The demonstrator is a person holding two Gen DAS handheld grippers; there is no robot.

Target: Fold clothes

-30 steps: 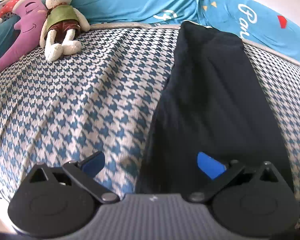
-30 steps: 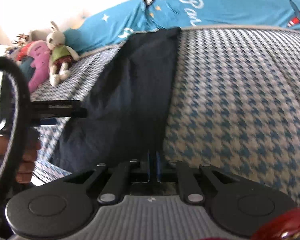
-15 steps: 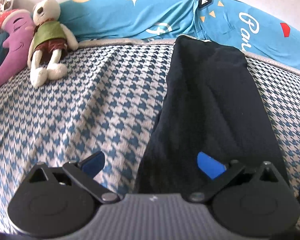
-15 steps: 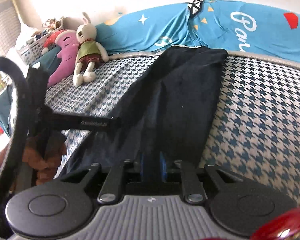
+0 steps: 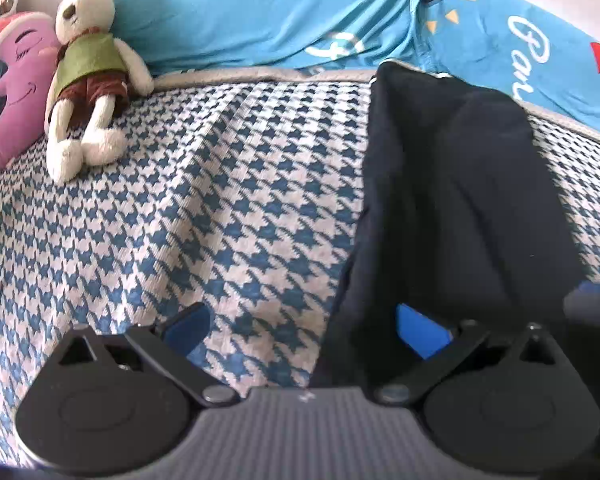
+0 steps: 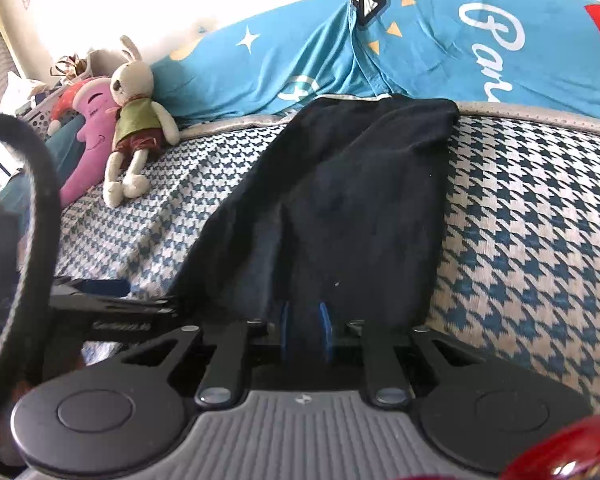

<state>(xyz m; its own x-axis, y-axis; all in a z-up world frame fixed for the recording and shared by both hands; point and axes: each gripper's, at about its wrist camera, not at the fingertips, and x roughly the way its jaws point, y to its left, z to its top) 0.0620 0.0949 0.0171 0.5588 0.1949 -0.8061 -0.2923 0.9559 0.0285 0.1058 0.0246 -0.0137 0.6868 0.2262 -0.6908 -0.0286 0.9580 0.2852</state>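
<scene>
Your dark navy garment (image 5: 452, 208) lies as a long, soft band on the bed (image 5: 220, 216), running from the near edge toward 12 o'clock, where its far end meets the bright blue printed sheet (image 5: 284, 28). The bed cover is a ribbed weave in a blue and cream houndstooth check, with shallow creases. Your left hand-held gripper (image 5: 300, 326) is spread wide: its 2 blue pads stand far apart, the left one over bare houndstooth and the right one (image 5: 420, 334) lying against the garment's near left edge, with nothing pinched between them. Your right hand-held gripper (image 6: 306, 332) has its blue pads drawn close together on a fold of the garment (image 6: 340, 208) at its near end, and the matte cloth rises from that pinch in 2 soft ridges. In the right wrist view the left tool's black linkage sits at about 9 o'clock, just beside the garment's left edge. A plush rabbit (image 5: 90, 80) in a green vest and brown shorts lies at 10 o'clock, touching a purple moon-shaped cushion (image 5: 16, 92). Compared with 0.5 s ago, the garment has bunched: its far end now shows a rounded fold and sits nearer your right tool, and the rabbit and blue sheet fill more of both views. Your right tool is still clamped on the cloth and your left is still spread.
</scene>
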